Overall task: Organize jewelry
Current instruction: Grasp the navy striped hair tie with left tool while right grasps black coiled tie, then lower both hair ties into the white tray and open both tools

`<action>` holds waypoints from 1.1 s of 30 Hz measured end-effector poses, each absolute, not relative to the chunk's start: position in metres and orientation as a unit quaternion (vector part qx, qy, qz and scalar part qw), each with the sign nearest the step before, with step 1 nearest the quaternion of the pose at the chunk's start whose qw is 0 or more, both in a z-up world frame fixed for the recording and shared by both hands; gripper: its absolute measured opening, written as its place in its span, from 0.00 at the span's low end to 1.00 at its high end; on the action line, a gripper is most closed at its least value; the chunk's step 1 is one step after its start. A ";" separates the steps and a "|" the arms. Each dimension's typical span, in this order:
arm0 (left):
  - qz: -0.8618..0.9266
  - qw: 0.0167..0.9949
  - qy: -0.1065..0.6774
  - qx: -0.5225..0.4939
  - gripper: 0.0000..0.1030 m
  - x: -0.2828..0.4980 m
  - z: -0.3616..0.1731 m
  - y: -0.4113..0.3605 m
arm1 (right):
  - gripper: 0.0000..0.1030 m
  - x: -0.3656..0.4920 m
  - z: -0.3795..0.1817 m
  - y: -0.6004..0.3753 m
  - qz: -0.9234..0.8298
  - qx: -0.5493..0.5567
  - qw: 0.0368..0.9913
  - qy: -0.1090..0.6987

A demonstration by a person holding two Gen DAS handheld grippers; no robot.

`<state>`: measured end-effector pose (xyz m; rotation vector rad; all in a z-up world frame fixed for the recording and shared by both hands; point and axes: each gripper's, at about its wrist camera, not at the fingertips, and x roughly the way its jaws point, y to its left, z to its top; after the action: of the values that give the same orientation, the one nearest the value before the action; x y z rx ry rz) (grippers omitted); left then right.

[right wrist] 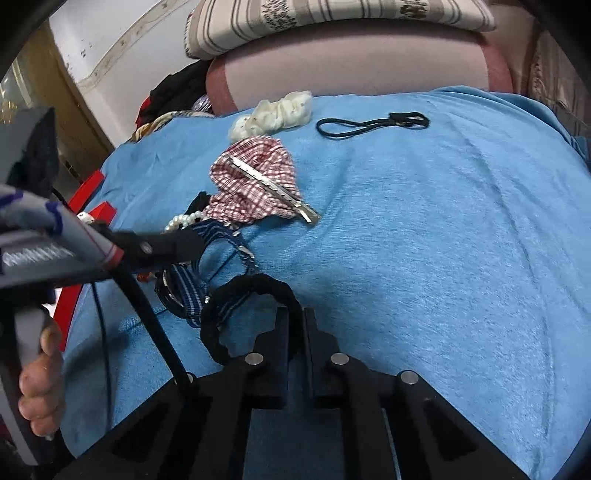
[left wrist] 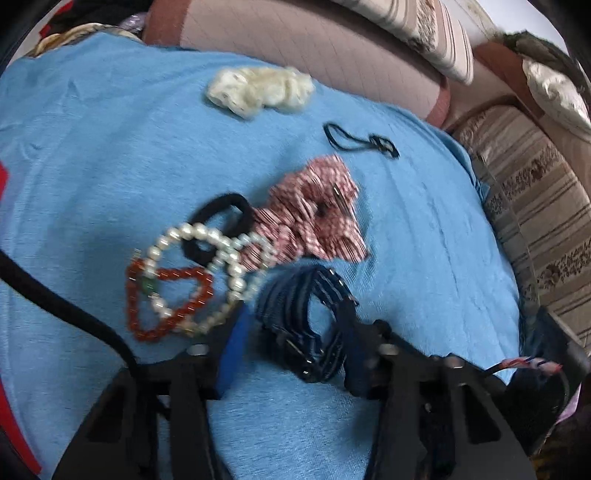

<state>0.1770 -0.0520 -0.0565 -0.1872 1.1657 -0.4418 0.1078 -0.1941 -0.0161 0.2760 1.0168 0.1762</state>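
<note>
A blue cloth (right wrist: pixel 424 240) fills mid-frame, with striped cushions (right wrist: pixel 332 22) along the top. The left gripper (left wrist: pixel 291 354) stands apart around a navy striped band (left wrist: pixel 306 321). The right gripper (right wrist: pixel 295 332) is clamped on a black hair tie (right wrist: pixel 251 288).

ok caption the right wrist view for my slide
Right gripper shut on black hair tie, above blue cloth beside striped band.

Clutter left, open right.
Blue cloth (right wrist: pixel 424 229) bare on the right side; bracelets (left wrist: pixel 184 280), checked scrunchie (right wrist: pixel 255 184), striped band (left wrist: pixel 303 325) crowd left, apparently overlapping.
</note>
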 end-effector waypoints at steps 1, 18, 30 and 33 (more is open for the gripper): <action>-0.207 0.807 0.547 -0.084 0.22 0.176 -0.058 -0.055 | 0.06 0.106 -0.015 -0.197 0.081 0.135 0.861 0.483; -0.154 0.869 0.461 -0.092 0.03 0.107 0.046 0.026 | 0.06 0.080 0.070 -0.161 0.111 0.092 0.896 0.419; -0.005 0.904 0.419 -0.084 0.03 0.069 0.087 0.184 | 0.06 0.098 0.111 -0.029 0.223 0.030 0.890 0.398; 0.028 0.901 0.423 -0.089 0.03 0.071 0.079 0.218 | 0.06 0.109 0.110 0.011 0.249 0.021 0.881 0.401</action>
<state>0.0707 0.2180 0.0795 -0.1839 0.8756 0.0572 0.1088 0.0106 0.1099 0.0439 0.8349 0.5196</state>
